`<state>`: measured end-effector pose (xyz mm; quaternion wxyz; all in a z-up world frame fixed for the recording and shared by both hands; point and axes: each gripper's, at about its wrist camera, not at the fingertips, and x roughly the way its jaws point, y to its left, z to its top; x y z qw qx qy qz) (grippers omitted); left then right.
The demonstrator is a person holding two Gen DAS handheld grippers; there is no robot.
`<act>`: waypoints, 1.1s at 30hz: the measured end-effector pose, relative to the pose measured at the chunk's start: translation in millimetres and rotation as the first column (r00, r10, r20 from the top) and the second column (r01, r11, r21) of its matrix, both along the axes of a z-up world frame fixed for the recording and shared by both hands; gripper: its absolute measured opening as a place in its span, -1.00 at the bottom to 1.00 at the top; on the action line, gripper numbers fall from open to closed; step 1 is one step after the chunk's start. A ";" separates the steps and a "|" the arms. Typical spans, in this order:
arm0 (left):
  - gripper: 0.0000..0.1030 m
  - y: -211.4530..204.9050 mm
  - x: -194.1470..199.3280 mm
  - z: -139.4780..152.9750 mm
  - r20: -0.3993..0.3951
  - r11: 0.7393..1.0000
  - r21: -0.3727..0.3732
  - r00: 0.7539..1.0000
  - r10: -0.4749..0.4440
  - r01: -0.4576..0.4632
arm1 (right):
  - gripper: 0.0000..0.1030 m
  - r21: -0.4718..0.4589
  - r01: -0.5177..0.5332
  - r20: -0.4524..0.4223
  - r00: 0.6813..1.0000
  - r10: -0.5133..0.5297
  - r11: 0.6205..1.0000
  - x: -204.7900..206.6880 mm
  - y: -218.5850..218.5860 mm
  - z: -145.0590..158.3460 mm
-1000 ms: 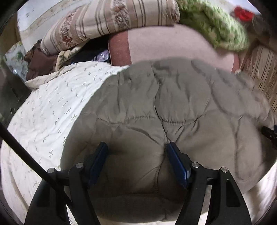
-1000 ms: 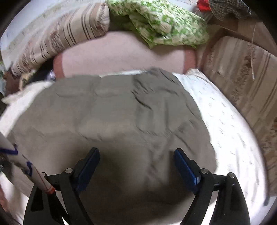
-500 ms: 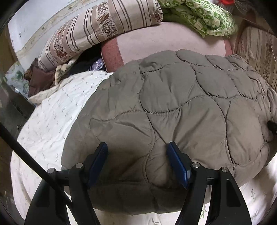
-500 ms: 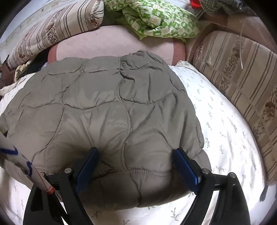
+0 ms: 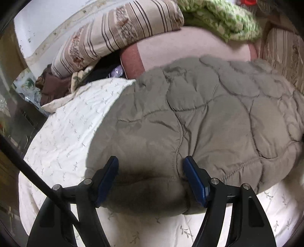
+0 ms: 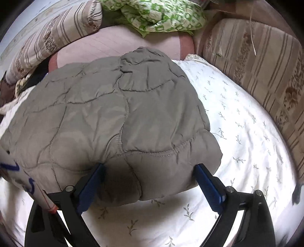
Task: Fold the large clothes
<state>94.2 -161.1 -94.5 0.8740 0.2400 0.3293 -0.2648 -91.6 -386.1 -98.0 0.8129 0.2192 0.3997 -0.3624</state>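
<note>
White bedding (image 6: 237, 133) printed with small leaf sprigs covers the bed, with a striped pillow (image 5: 117, 36) and a green patterned blanket (image 6: 157, 17) at its far edge. On the bedding lies a grey-olive quilted jacket (image 6: 117, 117), folded into a puffy bundle, its near hem close to the bed's near edge. Left gripper (image 5: 151, 178) is spread wide, its 2 blue pads either side of the hem with padding bulging between them. Right gripper (image 6: 149, 182) is likewise spread, straddling the hem's right corner, clamping nothing
</note>
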 end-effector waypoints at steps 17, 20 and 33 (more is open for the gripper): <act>0.42 42.4 20.4 20.5 0.032 0.986 -0.109 0.991 0.134 -0.129 | 0.88 -0.050 0.006 -0.025 1.000 -0.007 0.999 -0.4 1.7 18.4; 0.50 53.1 -6.5 41.7 0.124 0.970 -0.186 0.976 0.178 -0.154 | 0.88 -0.084 -0.014 -0.028 1.000 0.012 0.996 -13.4 16.9 27.0; 0.82 120.3 -133.4 95.1 0.275 0.906 -0.341 0.895 0.350 -0.250 | 0.88 -0.086 -0.083 -0.008 0.997 0.082 0.993 -59.9 80.1 37.2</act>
